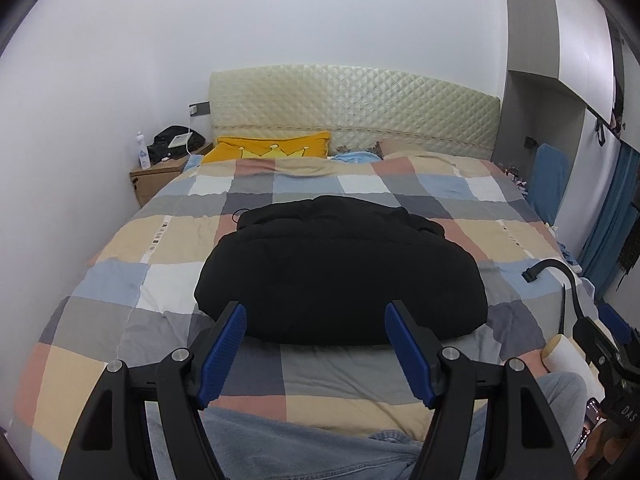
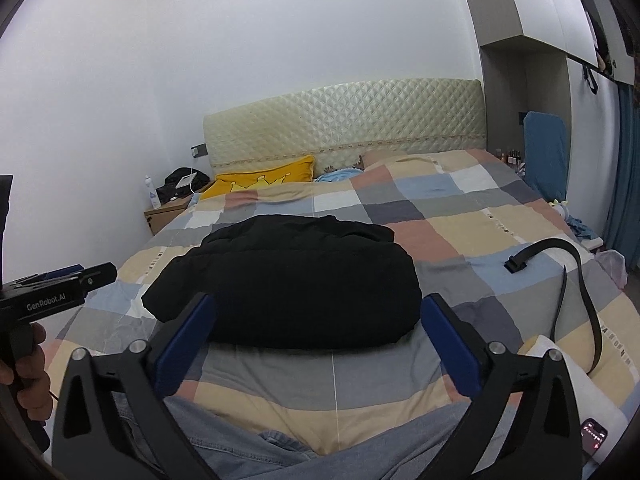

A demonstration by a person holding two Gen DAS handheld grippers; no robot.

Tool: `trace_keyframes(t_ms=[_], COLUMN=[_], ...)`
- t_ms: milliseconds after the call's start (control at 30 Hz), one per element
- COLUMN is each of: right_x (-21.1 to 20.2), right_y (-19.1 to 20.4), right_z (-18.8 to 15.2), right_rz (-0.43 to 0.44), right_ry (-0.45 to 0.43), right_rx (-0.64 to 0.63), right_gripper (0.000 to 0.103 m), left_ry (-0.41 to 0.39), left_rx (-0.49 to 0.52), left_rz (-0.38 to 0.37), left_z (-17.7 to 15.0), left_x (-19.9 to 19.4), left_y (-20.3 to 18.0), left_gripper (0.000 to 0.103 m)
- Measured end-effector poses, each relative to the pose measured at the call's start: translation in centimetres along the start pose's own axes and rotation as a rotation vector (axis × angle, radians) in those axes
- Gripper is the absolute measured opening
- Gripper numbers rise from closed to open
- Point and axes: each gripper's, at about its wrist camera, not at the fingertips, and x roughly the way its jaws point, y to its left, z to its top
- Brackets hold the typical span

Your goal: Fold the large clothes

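A large black padded garment lies folded into a thick bundle on the checked bedspread; it also shows in the right wrist view. My left gripper is open and empty, its blue pads just short of the bundle's near edge. My right gripper is open and empty too, its pads at the bundle's near edge. The left gripper's body shows at the left of the right wrist view.
A black strap lies on the bed to the right. A yellow pillow and quilted headboard are at the far end. A wooden nightstand with a bottle stands far left. Blue jeans lie at the near edge.
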Motion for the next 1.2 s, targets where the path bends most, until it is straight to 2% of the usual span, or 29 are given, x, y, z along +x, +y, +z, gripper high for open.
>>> trace_keyframes(t_ms=[400,700,1200], right_x=[0.7,0.9,1.3], right_y=[0.1,0.5,1.0], right_z=[-0.5,-0.2,0.3], right_rz=[0.006,-0.004,-0.013], right_ry=[0.033,0.025,0.034], right_rx=[-0.014,-0.04,-0.049], right_gripper=[0.103,0.103,0.103], left_ry=[0.019,0.038,0.047], left_rx=[-0.035,-0.044,-0.029], left_rz=[0.013,0.006,0.019], left_z=[-0.6,-0.9,-1.2], left_x=[0.0,0.4,0.4], left_y=[0.8,1.0,1.1], left_gripper=[0.071,0.072,0.072])
